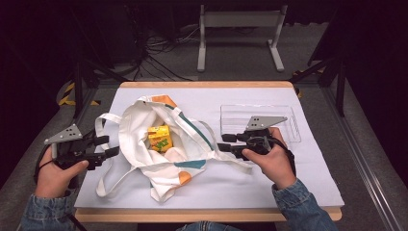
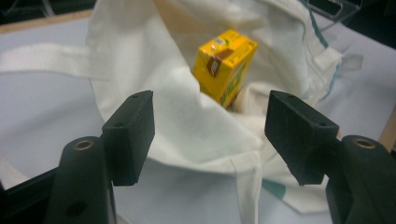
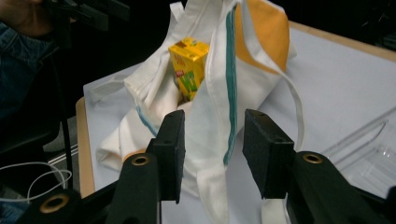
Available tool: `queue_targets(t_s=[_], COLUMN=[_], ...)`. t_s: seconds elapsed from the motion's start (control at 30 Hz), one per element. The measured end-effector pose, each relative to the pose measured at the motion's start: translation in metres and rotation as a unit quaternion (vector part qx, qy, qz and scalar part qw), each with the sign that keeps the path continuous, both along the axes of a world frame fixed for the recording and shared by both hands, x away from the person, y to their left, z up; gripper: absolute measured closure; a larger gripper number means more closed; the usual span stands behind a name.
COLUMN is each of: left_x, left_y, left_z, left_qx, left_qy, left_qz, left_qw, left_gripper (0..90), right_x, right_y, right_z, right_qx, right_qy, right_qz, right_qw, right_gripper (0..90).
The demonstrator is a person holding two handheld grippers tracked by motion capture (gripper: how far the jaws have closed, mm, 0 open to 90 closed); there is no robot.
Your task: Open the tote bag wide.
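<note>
- White sheeting covers the wooden table, with dark floor, cables and a pale metal stand behind it.
- Nearest, the left gripper sits at the table's left edge, jaws apart with nothing between them, aimed at the bag.
- Opposite, the right gripper has its jaws parted on either side of the bag's rim without pressing it.
- Between them lies the cloth bag, mouth open, a yellow carton standing inside.
- Farther right rests a clear plastic tray.
</note>
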State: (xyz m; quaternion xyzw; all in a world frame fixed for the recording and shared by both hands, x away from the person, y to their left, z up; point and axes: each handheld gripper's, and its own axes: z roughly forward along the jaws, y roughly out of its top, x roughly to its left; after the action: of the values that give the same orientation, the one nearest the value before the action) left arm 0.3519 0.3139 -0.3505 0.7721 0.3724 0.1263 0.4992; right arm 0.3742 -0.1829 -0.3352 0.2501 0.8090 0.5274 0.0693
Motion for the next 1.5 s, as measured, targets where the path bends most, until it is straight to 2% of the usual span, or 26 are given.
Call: queue_targets(t_s=[0.03,0.07,0.2,0.37,0.47,0.63,0.73,0.87,1.07,1.13,1.17,1.2,1.23,1.27,1.3,1.33,1.37,1.4,1.5], left_x=[0.0,0.003,0.007,0.016,0.025,0.043,0.053,0.067,0.078,0.08,0.08,0.08,0.077,0.075,0.075,0.074,0.073,0.072,0.072], left_y=[0.0,-0.001,-0.001,0.003,0.005,0.007,0.007,0.004,0.001,-0.001,-0.001,-0.001,-0.005,-0.007,-0.007,-0.008,-0.008,-0.007,-0.004], left_z=[0.0,-0.001,-0.002,-0.007,-0.013,-0.03,-0.039,-0.052,-0.062,-0.063,-0.063,-0.063,-0.062,-0.061,-0.061,-0.059,-0.057,-0.056,-0.056], left_qx=[0.0,-0.009,-0.018,-0.02,-0.018,-0.027,-0.026,-0.031,-0.032,-0.034,-0.028,-0.028,-0.009,0.011,0.011,0.022,0.027,0.027,0.025], left_qy=[0.0,-0.009,-0.012,-0.016,-0.012,0.011,0.022,0.038,0.053,0.058,0.056,0.056,0.05,0.041,0.041,0.034,0.026,0.022,0.02], left_qz=[0.0,0.018,0.037,0.067,0.095,0.122,0.125,0.125,0.116,0.106,0.096,0.096,0.081,0.079,0.079,0.078,0.079,0.079,0.086], left_qw=[1.0,0.9998,0.9991,0.9975,0.9953,0.9921,0.9916,0.991,0.9914,0.9921,0.9934,0.9934,0.9955,0.996,0.996,0.9962,0.9962,0.9963,0.9958], left_gripper=[33.2,32.8,33.1,32.4,31.1,29.1,29.1,29.6,28.7,34.6,45.5,60.9,70.6,78.1,87.7,87.7,88.2,88.5,88.8], right_x=[0.0,0.003,0.007,0.018,0.026,0.04,0.05,0.062,0.07,0.073,0.073,0.073,0.074,0.074,0.073,0.073,0.073,0.073,0.076], right_y=[0.0,0.007,0.019,0.037,0.048,0.072,0.085,0.098,0.112,0.115,0.116,0.116,0.118,0.119,0.119,0.119,0.119,0.119,0.118], right_z=[0.0,0.003,0.008,0.011,0.011,0.009,0.007,0.005,0.0,-0.003,-0.004,-0.004,-0.003,-0.003,-0.002,-0.002,-0.001,0.0,-0.001], right_qx=[0.0,0.001,-0.002,-0.002,-0.003,-0.017,-0.023,-0.022,-0.027,-0.031,-0.033,-0.033,-0.036,-0.042,-0.053,-0.053,-0.064,-0.073,-0.078], right_qy=[0.0,-0.009,-0.024,-0.044,-0.052,-0.066,-0.07,-0.058,-0.046,-0.037,-0.037,-0.037,-0.042,-0.048,-0.058,-0.058,-0.069,-0.079,-0.088], right_qz=[0.0,-0.001,-0.005,-0.011,-0.015,-0.013,-0.014,-0.017,-0.02,-0.018,-0.015,-0.015,-0.016,-0.017,-0.02,-0.02,-0.028,-0.035,-0.051], right_qw=[1.0,1.0,0.9997,0.999,0.9985,0.9976,0.9972,0.9979,0.9984,0.9987,0.9986,0.9986,0.9983,0.9978,0.9967,0.9967,0.9952,0.9936,0.9918], right_gripper=[59.0,57.6,56.2,52.9,51.7,51.6,53.0,55.9,60.4,68.2,72.6,72.6,76.5,83.1,86.3,86.3,87.1,87.3,87.5])
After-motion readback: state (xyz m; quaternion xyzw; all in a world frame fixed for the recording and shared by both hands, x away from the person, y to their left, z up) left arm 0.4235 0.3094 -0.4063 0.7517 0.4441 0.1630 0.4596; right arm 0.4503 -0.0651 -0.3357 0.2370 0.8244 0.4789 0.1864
